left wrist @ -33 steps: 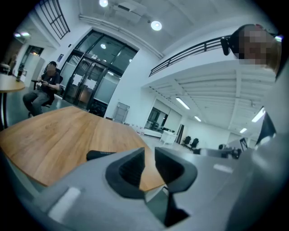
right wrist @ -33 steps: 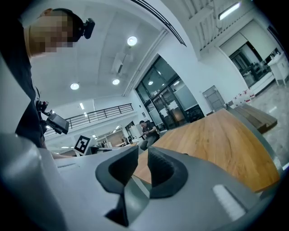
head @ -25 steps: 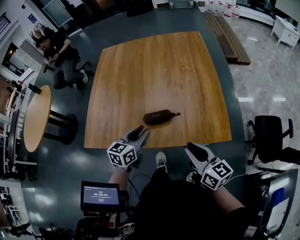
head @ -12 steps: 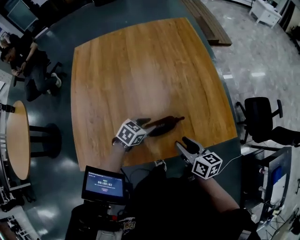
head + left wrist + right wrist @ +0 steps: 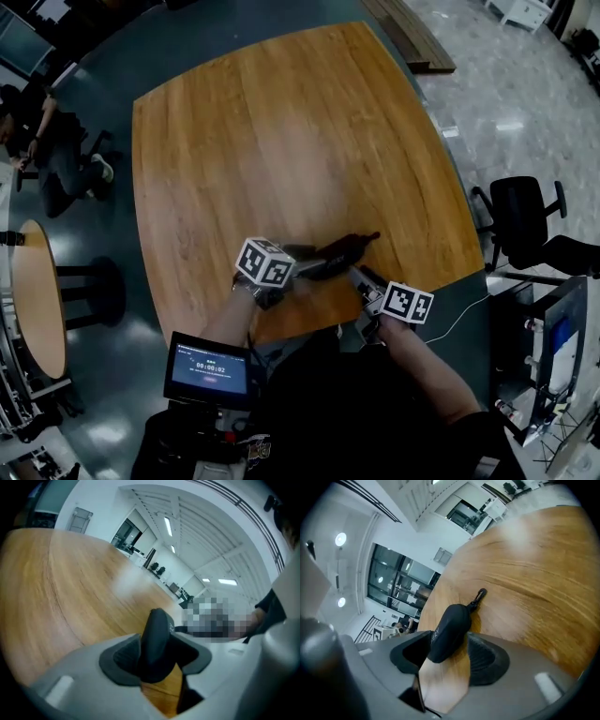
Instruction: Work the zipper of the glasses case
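While left gripper [image 5: 157, 654] and right gripper [image 5: 449, 654], jaws just opening wide, straddle the glasses case [image 5: 343, 250] unclamped, I'd clamp left firmly, then find the zipper pull with right.

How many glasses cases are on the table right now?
1: a dark oval glasses case, lying near the square wooden table's near edge. No other shows, and little there could hide one.

A square wooden table [image 5: 281, 122] stands on a dark glossy floor [image 5: 216, 37] that meets pale shiny tiles [image 5: 525, 94] at the right, with a black office chair [image 5: 525, 220] close by. A smaller round table [image 5: 37, 291] sits at the left. Overhead, a white ribbed ceiling [image 5: 201, 522] carries strip lights [image 5: 168, 526] — tall dark windows [image 5: 401, 585] break one white wall.
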Available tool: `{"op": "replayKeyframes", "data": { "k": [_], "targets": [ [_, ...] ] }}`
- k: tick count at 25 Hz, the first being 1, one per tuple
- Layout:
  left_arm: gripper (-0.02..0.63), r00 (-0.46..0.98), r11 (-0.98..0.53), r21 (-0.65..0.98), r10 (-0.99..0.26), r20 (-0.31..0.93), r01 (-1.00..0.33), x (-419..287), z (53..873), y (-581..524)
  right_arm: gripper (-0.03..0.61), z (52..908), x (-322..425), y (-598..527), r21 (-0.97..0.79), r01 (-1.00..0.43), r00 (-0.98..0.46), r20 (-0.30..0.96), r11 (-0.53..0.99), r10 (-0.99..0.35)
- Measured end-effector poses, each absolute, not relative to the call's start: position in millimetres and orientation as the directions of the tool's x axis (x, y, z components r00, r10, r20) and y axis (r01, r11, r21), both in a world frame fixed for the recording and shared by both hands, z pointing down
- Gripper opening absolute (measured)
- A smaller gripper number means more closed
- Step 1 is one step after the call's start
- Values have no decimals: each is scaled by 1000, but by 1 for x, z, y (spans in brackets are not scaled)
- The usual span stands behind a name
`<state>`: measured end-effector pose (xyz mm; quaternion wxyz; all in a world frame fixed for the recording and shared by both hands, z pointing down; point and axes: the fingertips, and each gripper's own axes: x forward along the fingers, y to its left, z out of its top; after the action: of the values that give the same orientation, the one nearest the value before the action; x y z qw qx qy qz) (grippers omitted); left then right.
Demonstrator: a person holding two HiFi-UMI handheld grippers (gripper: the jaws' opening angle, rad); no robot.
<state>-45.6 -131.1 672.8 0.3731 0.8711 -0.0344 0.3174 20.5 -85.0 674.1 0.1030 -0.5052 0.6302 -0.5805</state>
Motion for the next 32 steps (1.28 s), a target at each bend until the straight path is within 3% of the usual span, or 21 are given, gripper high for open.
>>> {"op": "replayKeyframes", "data": {
  "k": [6,13,15,20,23,26,29,32],
  "targets": [
    [186,864,-618,714,110,492,-328,-47,672,-132,250,689,24,-94,-827,-498,-424,494,-260,-759],
    [163,933,-469,823,-7,359,-320,-55,676,-129,264,697,19,-106,-891,-342,-434,430,-297,-792],
    [97,936,-464,826,-20,351,-319,-53,676,-124,298,698,12,-108,-888,-359,-453,434,-287,-778],
    [99,932,-474,813,-46,360,-337,-56,676,-119,250,700,7,-112,-870,-409,-455,457,-277,-764],
    [165,936,-472,812,-105,336,-344,-69,665,-127,241,676,8,-121,-873,-449,-464,409,-190,-786],
    [200,951,-468,830,-204,233,-304,-82,632,-140,239,628,5,-126,-857,-515,-506,309,-4,-805],
    [251,977,-543,822,-203,70,-172,-78,571,-138,239,571,-14,-123,-744,-616,-598,226,260,-769],
    [270,983,-665,735,-183,14,-134,-67,520,-129,239,531,-32,-113,-572,-677,-665,204,464,-719]
  ]
}}
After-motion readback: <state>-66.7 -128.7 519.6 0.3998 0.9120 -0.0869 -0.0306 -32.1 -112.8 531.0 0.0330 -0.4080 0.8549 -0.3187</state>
